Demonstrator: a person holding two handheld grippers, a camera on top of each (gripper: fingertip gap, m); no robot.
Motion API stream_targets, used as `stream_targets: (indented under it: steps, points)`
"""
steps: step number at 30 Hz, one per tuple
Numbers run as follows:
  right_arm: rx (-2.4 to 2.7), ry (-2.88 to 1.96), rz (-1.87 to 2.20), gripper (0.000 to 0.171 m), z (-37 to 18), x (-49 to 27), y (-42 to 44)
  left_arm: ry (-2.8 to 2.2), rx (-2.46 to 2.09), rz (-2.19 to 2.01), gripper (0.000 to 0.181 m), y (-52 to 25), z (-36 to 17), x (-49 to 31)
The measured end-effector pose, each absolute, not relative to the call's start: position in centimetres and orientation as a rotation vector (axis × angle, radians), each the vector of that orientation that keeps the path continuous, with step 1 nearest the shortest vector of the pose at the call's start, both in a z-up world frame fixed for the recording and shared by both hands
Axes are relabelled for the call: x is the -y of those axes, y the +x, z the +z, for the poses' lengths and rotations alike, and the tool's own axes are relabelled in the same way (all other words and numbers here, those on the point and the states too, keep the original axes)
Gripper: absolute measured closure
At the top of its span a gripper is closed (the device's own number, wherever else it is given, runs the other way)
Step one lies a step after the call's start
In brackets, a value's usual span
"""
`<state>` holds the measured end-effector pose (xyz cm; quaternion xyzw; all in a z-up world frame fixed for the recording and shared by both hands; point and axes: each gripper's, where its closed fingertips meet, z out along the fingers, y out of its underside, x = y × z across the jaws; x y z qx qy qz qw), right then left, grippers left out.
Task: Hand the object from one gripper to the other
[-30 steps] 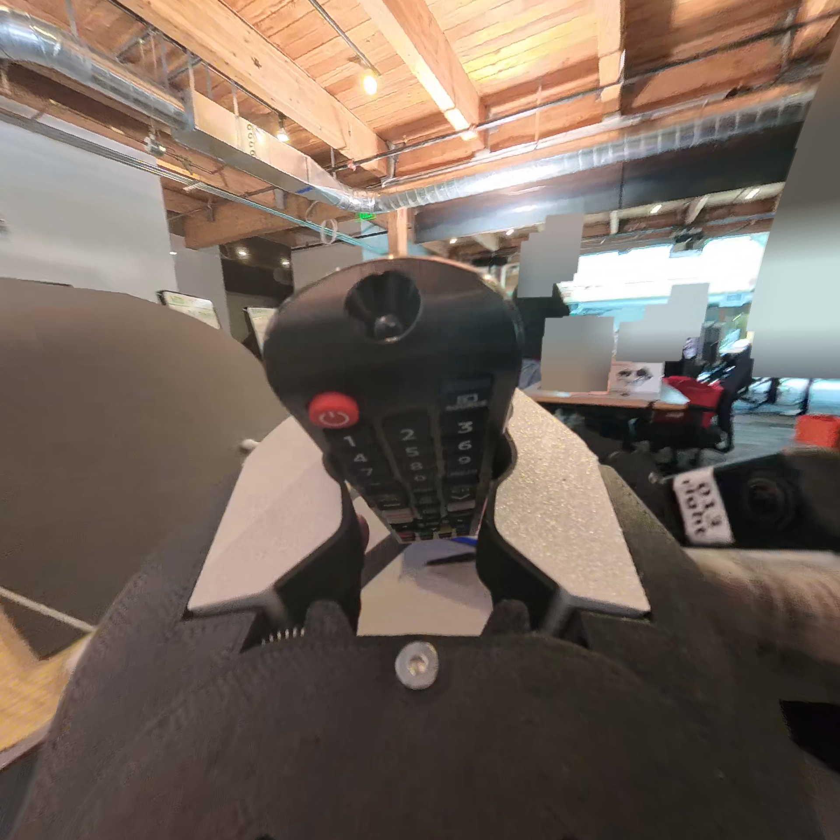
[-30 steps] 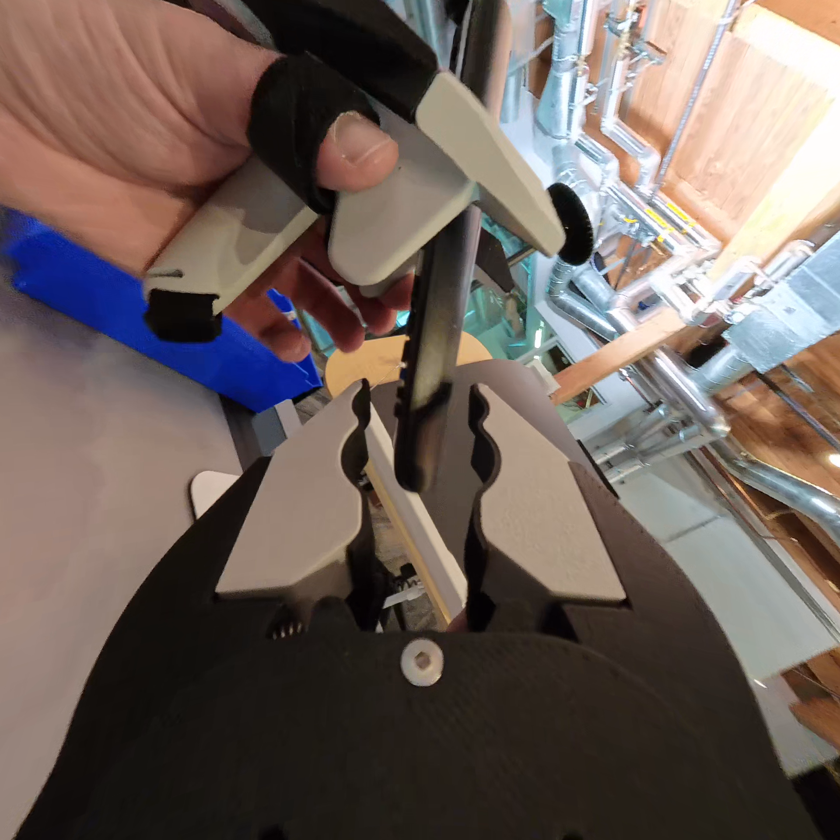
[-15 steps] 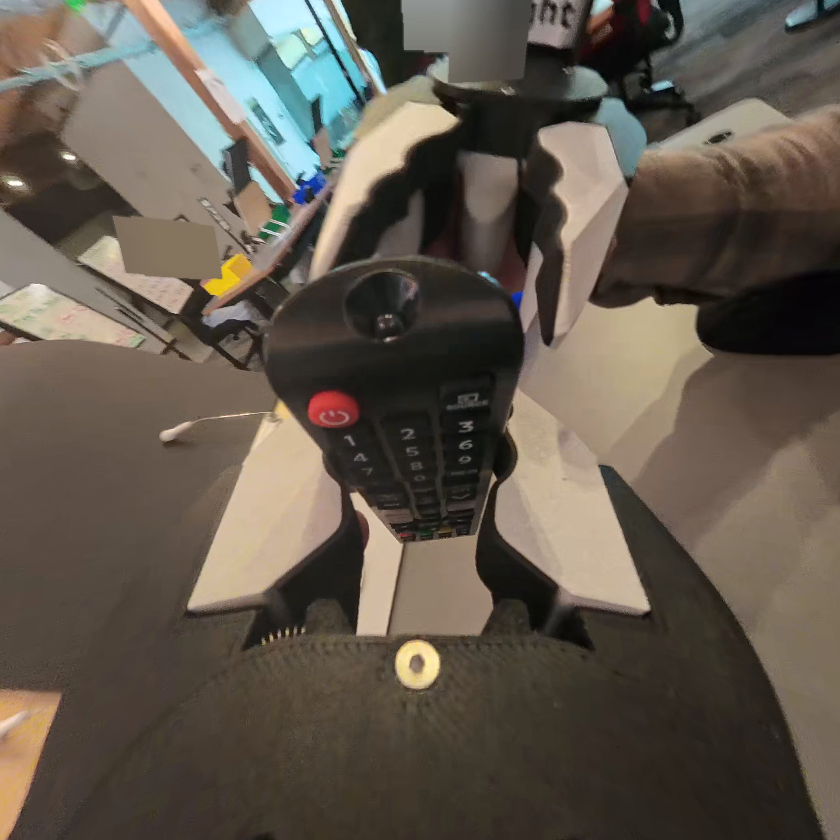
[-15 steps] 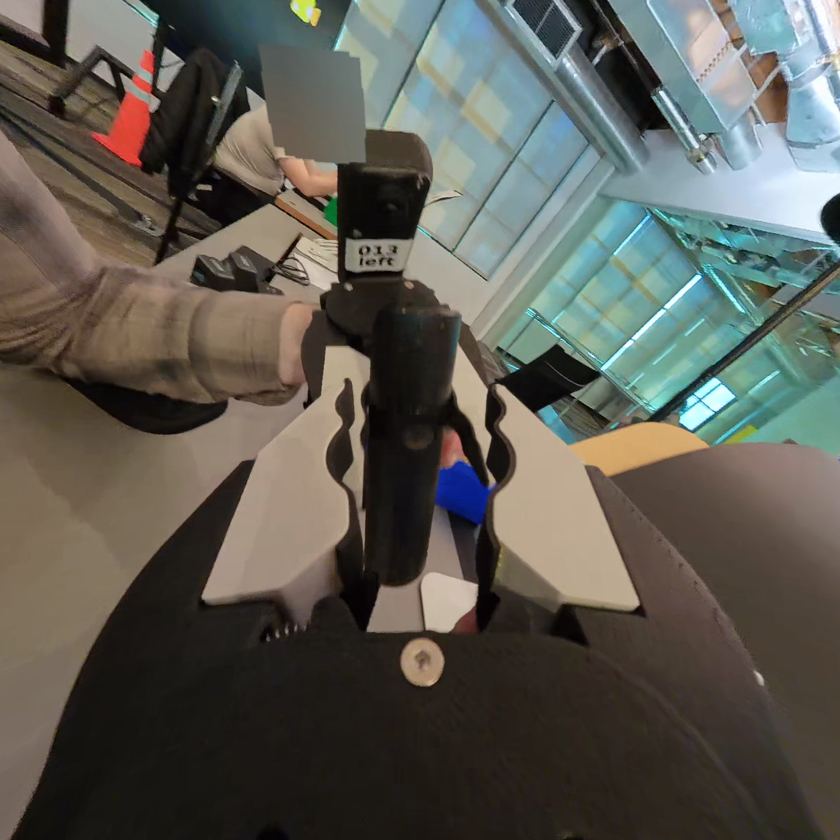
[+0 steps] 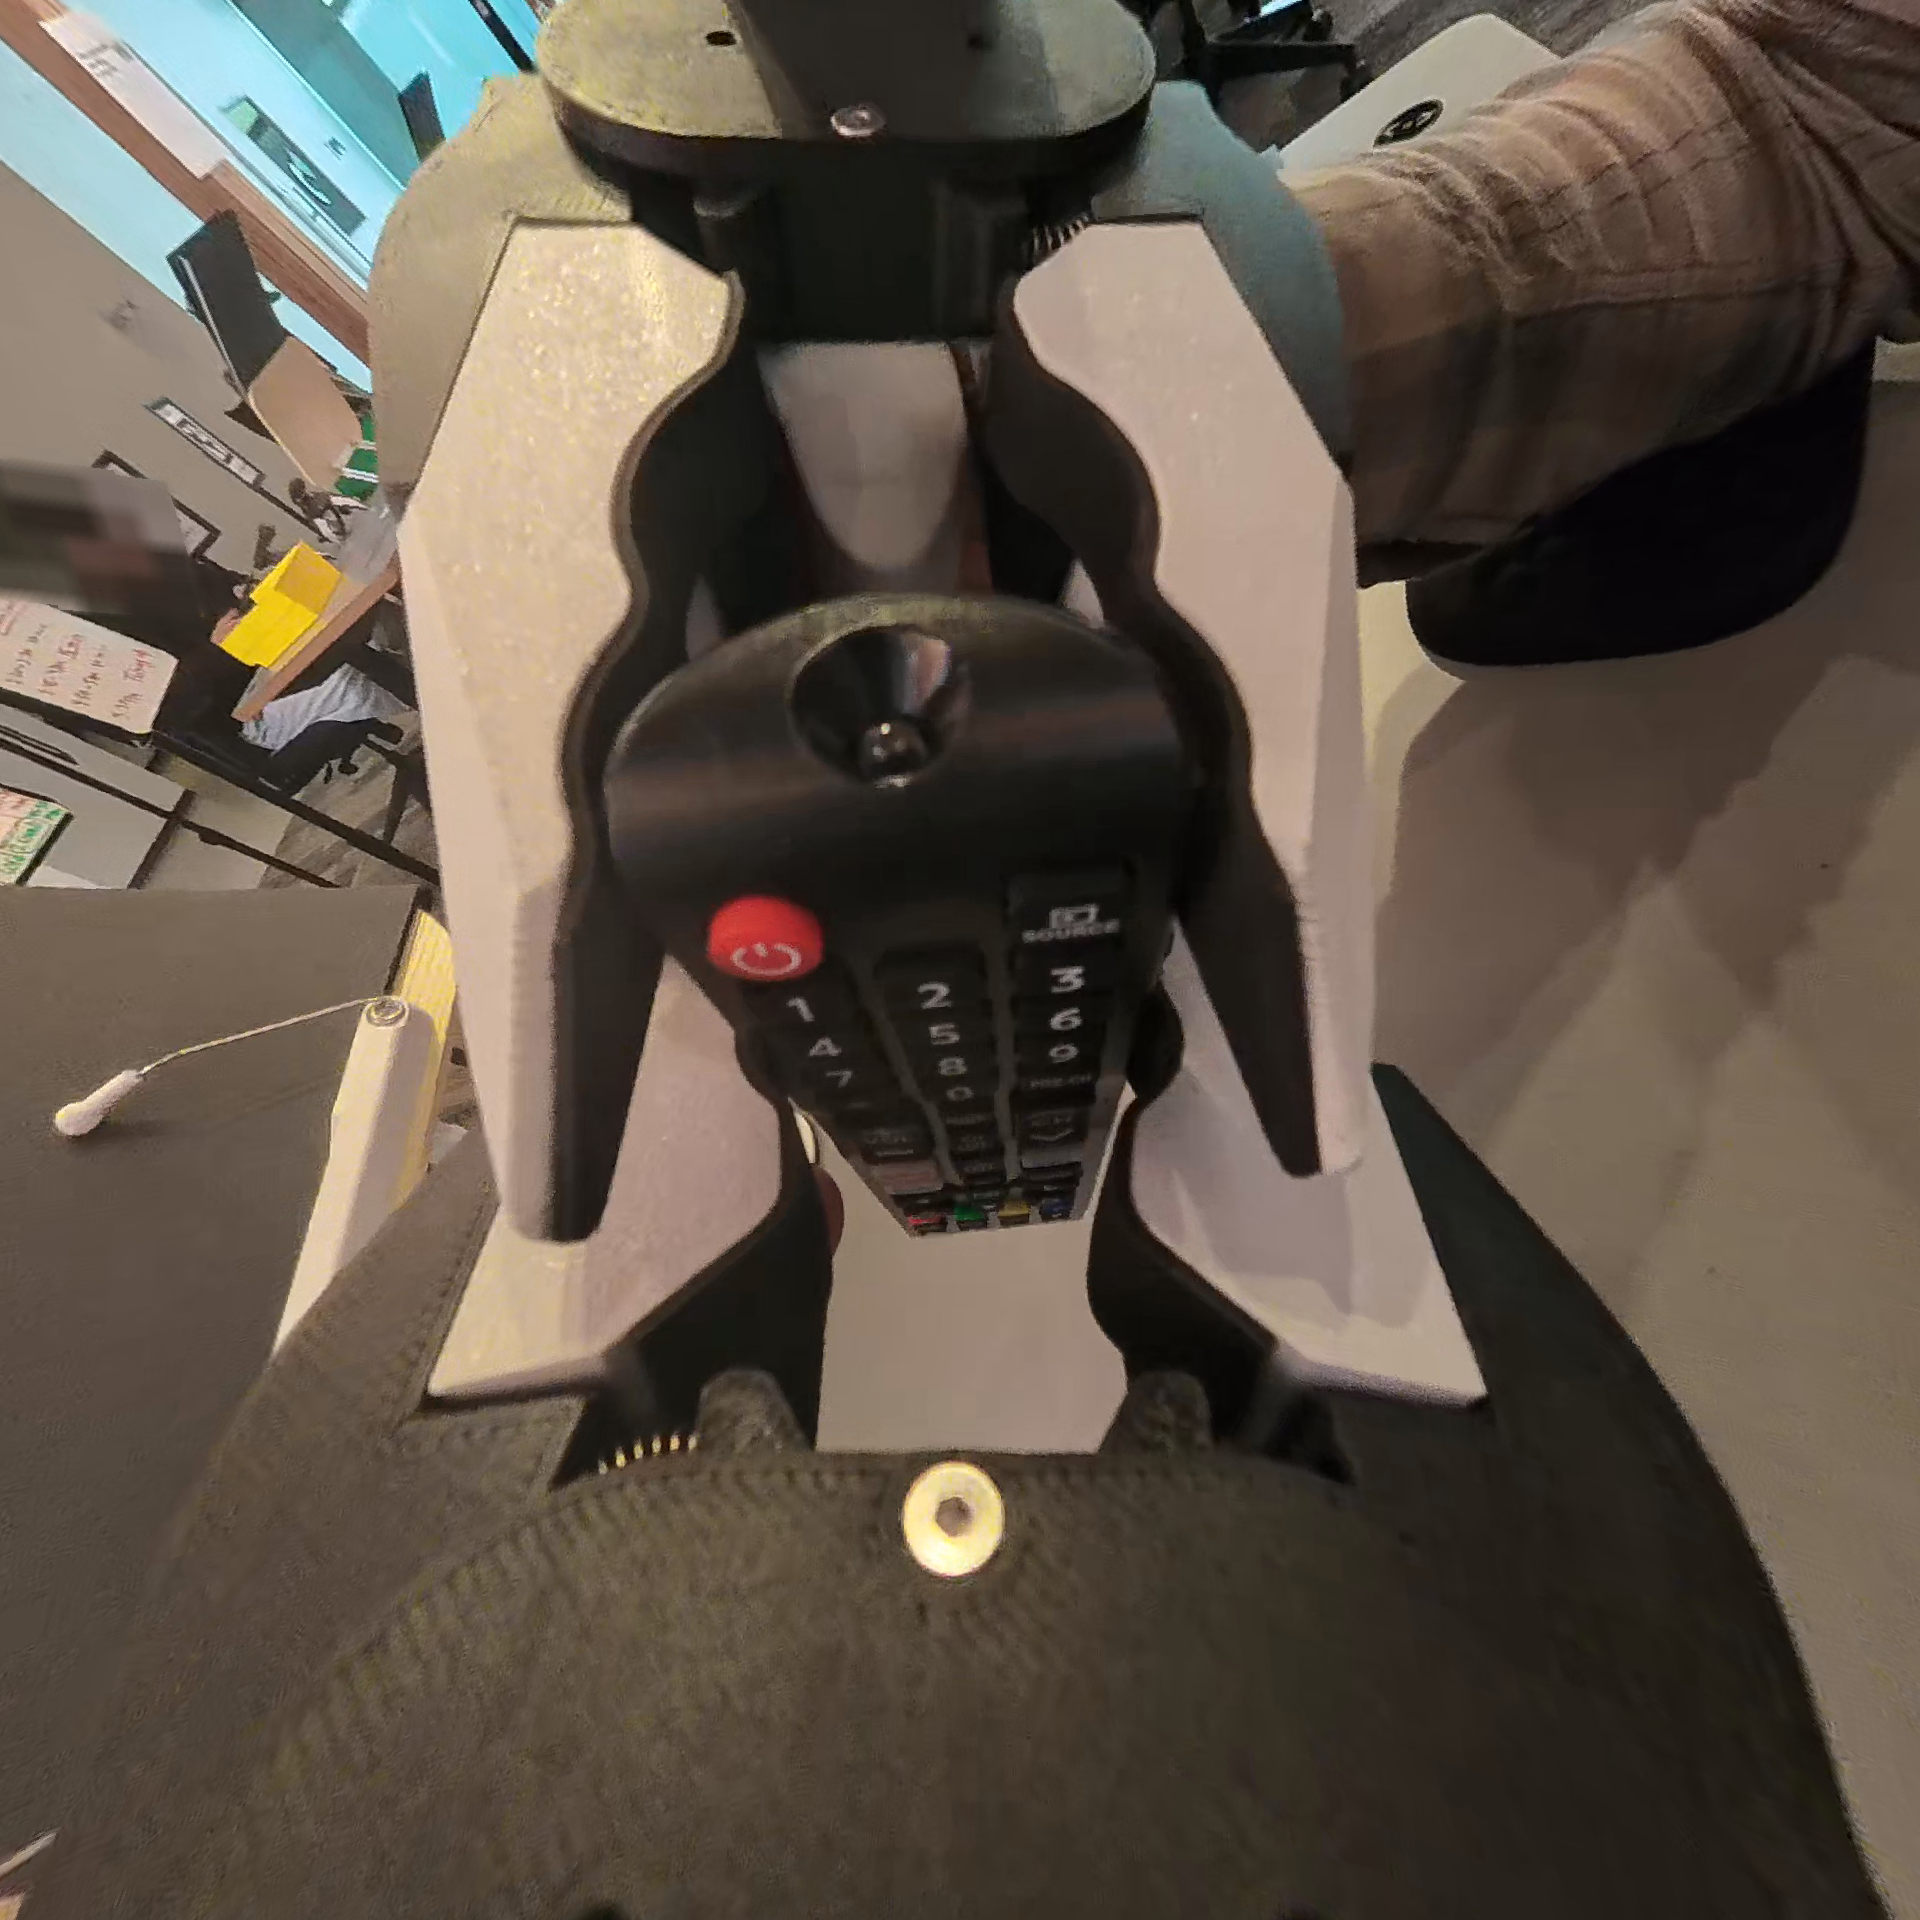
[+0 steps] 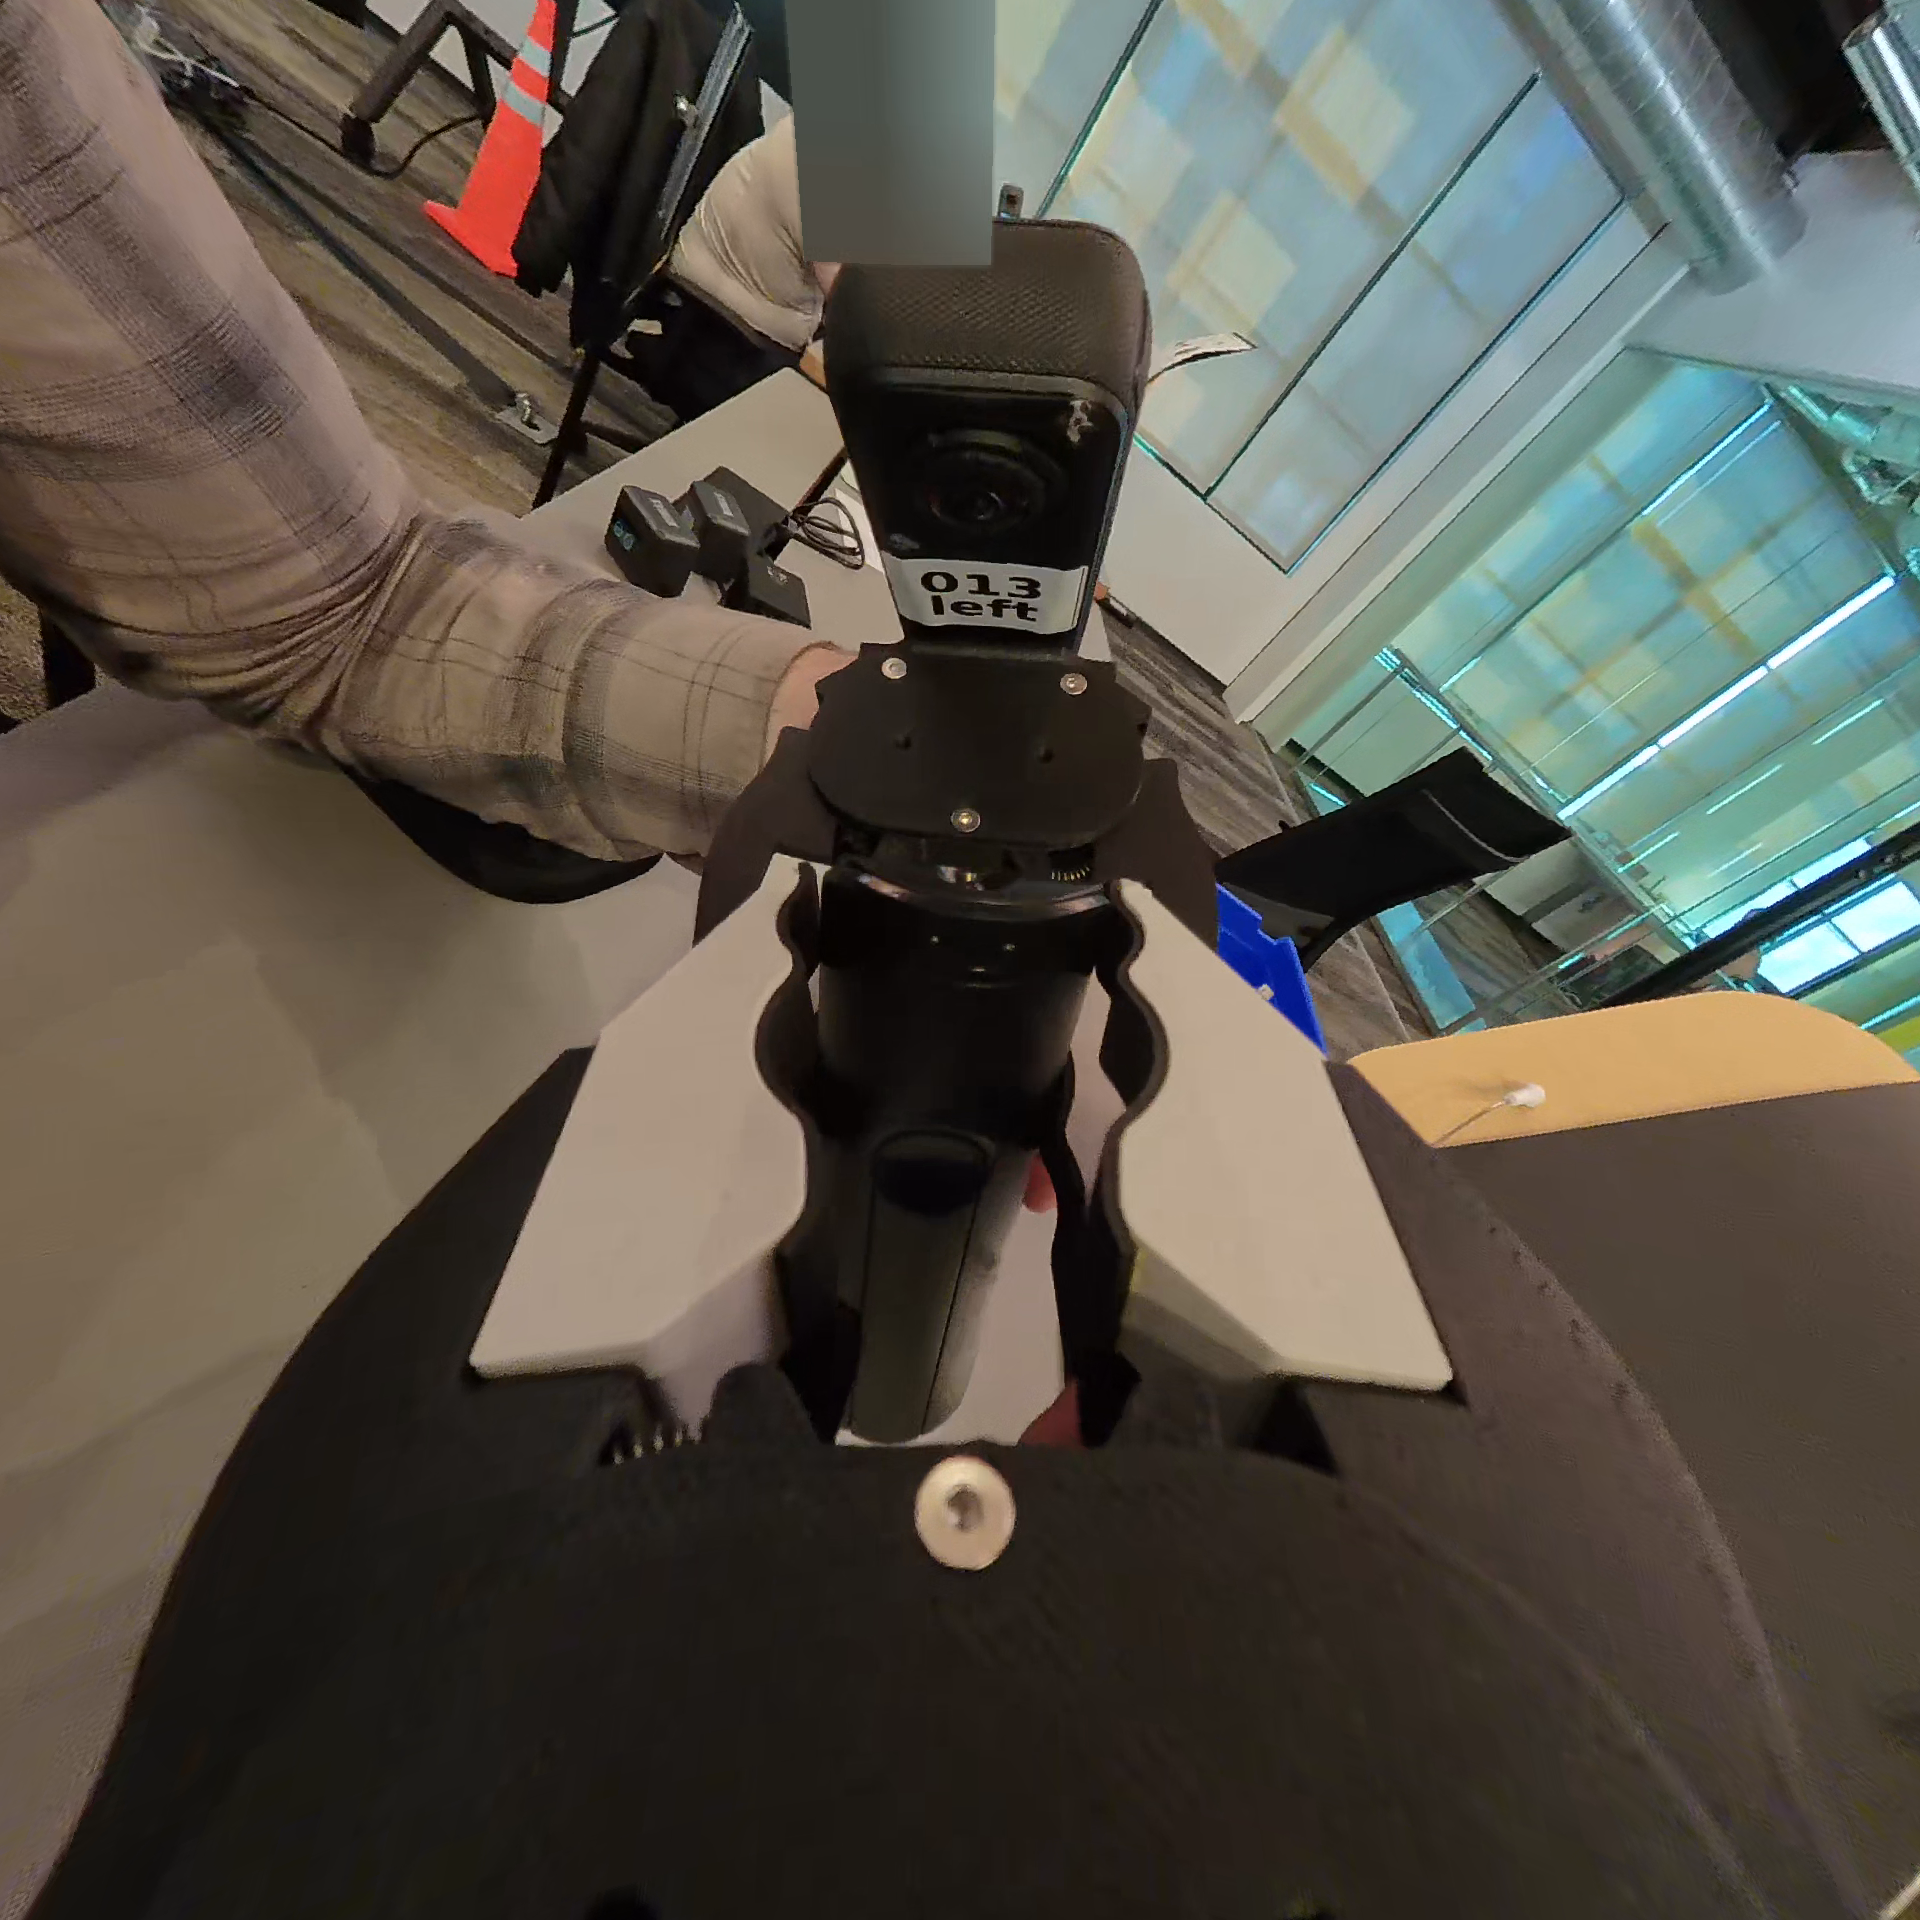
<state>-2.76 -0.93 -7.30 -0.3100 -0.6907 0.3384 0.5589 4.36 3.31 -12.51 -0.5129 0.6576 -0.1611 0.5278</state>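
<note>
My left hand-held gripper [image 5: 961,1132] is clamped on the lower body of a black TV remote control [image 5: 904,894], whose emitter end with the red power button [image 5: 764,938] points away from me. My right hand-held gripper [image 5: 925,1195] faces it nose to nose, its white fingers [image 5: 499,727] spread wide on either side of the remote's far end without clearly touching it. Both are above the pale grey counter [image 5: 1662,935]. A plaid sleeve [image 6: 312,582] reaches in from the left.
</note>
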Motion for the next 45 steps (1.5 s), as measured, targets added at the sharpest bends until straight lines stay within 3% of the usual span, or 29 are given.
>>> stream_targets:
  steps: [18,29,35,39,42,45]
  points:
    - [1.546,-0.678,0.794,0.12,-5.5,0.9,-2.4,-1.185,-1.488,-0.392,0.119,4.2,-10.7,-3.6]
    - [1.297,-0.661,0.905,0.121,-0.6,-1.3,0.8,-1.201,-1.255,-0.516,0.096,3.0,-8.3,-5.9]
    - [1.217,-0.635,1.015,0.121,1.0,-1.2,1.9,-1.228,-1.164,-0.699,0.09,4.3,-9.7,-6.9]
    - [1.187,-0.616,1.073,0.121,1.7,-1.0,2.4,-1.189,-1.107,-0.83,0.101,4.9,-9.7,-6.6]
    - [1.181,-0.616,1.081,0.121,1.8,-1.1,2.6,-1.14,-1.075,-0.875,0.124,4.8,-9.1,-6.3]
    - [1.178,-0.613,1.094,0.121,1.9,-1.1,2.6,-1.119,-1.096,-0.846,0.129,4.8,-9.2,-6.1]
